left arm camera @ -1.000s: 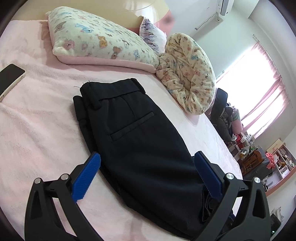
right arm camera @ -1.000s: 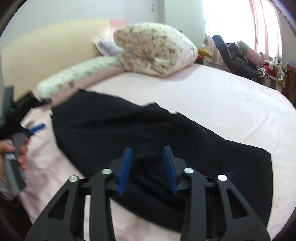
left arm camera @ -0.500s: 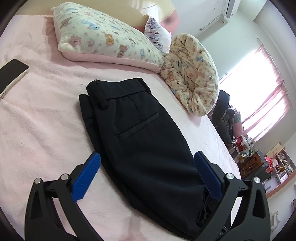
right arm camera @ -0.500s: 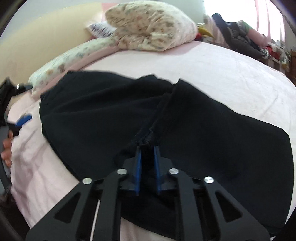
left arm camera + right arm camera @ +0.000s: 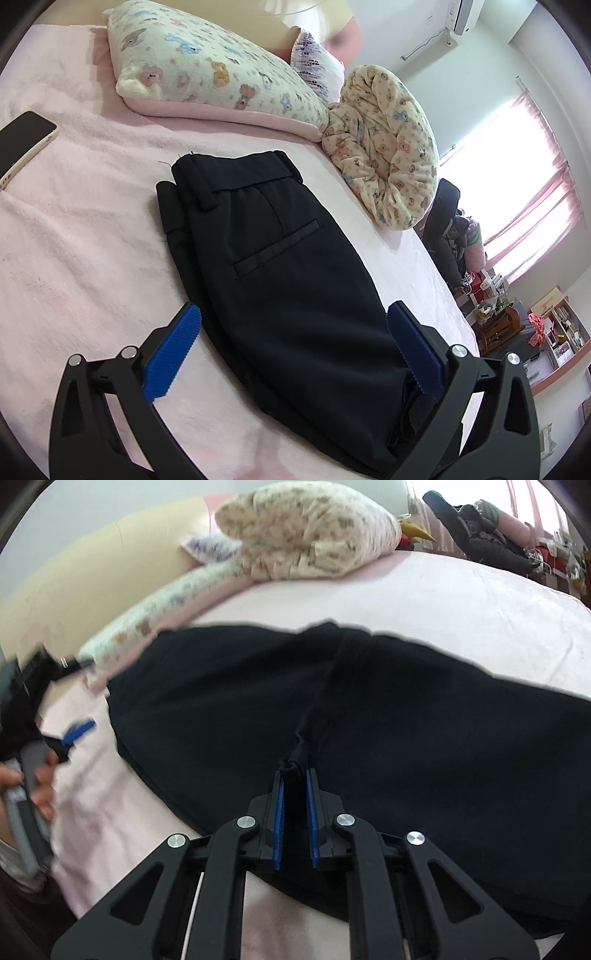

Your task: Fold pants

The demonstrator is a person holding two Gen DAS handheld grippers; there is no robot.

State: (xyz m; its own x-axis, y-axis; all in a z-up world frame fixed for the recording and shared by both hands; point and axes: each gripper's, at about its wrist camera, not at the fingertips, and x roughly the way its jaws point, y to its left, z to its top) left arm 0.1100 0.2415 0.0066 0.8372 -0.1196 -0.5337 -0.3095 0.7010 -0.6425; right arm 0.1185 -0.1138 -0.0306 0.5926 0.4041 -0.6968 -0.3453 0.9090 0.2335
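Observation:
Black pants (image 5: 280, 266) lie folded lengthwise on the pink bed, waistband toward the pillows, back pocket up. My left gripper (image 5: 295, 347) is open and empty, its blue pads straddling the pants' lower part just above the fabric. In the right wrist view the pants (image 5: 406, 709) spread across the middle. My right gripper (image 5: 295, 794) is shut on a pinched ridge of the black fabric and lifts it into a taut crease. The left gripper (image 5: 79, 731) and the hand holding it show at the left edge.
A bear-print pillow (image 5: 207, 70) and a rolled bear-print blanket (image 5: 388, 147) lie beyond the waistband. A phone (image 5: 26, 136) lies on the pink bedsheet (image 5: 74, 240) at far left. A chair with clothes (image 5: 450, 229) and shelves stand past the bed's right edge.
My right gripper closed on a fold of the pants and now pulls the fabric up. My left gripper stayed open and shifted slightly over the pants.

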